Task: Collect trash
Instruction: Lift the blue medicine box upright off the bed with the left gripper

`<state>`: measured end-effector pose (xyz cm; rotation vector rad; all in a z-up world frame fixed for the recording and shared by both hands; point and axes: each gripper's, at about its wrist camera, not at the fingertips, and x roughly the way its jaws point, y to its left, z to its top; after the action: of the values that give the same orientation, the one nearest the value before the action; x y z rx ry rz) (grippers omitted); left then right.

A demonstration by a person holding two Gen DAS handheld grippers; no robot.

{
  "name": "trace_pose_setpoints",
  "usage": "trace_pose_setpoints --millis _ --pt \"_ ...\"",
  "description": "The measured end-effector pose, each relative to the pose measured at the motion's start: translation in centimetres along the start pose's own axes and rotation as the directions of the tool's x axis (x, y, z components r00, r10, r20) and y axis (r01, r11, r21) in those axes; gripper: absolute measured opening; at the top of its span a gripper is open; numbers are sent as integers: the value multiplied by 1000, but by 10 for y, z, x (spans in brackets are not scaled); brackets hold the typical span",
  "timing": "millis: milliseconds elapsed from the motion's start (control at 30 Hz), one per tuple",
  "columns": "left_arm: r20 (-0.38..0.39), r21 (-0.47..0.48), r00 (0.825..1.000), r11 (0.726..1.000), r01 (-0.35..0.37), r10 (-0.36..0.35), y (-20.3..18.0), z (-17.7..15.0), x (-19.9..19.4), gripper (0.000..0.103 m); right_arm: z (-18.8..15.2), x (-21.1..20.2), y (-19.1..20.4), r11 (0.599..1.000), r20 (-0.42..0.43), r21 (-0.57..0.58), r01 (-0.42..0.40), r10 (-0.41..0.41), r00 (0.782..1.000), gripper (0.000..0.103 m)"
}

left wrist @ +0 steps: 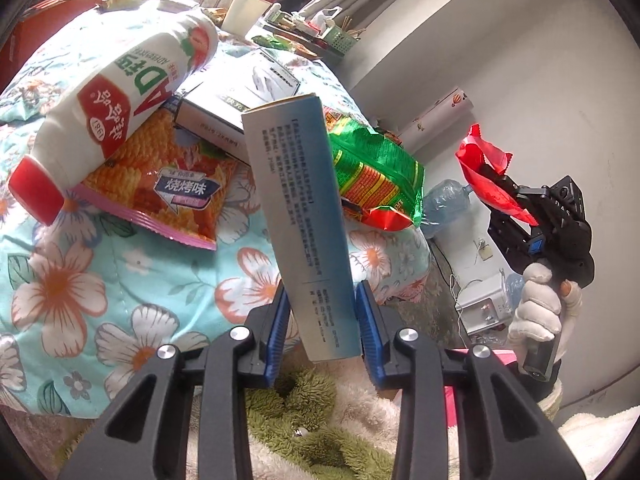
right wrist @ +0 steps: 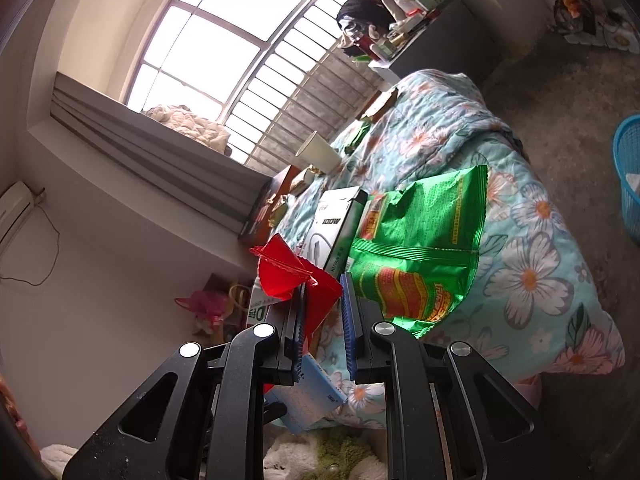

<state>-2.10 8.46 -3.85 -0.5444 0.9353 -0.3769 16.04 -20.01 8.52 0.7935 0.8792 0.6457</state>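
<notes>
My left gripper (left wrist: 322,320) is shut on a long blue-and-white carton (left wrist: 298,216), which stands up out of the jaws in front of the bed. To the right, a white-gloved hand (left wrist: 536,304) carries my right gripper (left wrist: 500,196), shut on a crumpled red wrapper (left wrist: 482,168). The right wrist view shows that wrapper (right wrist: 292,276) pinched against the left pad of the right gripper (right wrist: 324,320), and the carton (right wrist: 312,396) below. On the floral quilt (left wrist: 80,280) lie a white drink bottle with a red cap (left wrist: 116,100), an orange snack bag (left wrist: 168,184) and a green snack bag (left wrist: 372,168).
A white product box (left wrist: 240,92) lies behind the snack bags, and a paper cup (left wrist: 244,12) stands farther back. A blue basket (right wrist: 628,176) sits on the floor at the right edge. A green and white shaggy rug (left wrist: 304,420) lies below the bed's edge. A cluttered dresser (right wrist: 436,44) stands beyond the bed.
</notes>
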Motion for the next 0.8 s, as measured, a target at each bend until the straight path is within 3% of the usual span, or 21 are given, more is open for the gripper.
trace_pose_setpoints --millis 467,800 --pt "172 141 985 989 -40 15 -31 40 -18 31 1 -9 0 1000 22 -1 -8 9 1000 15" --pt "234 269 970 963 -3 -62 -75 89 -7 31 9 -50 -14 1000 127 19 10 -12 992 15"
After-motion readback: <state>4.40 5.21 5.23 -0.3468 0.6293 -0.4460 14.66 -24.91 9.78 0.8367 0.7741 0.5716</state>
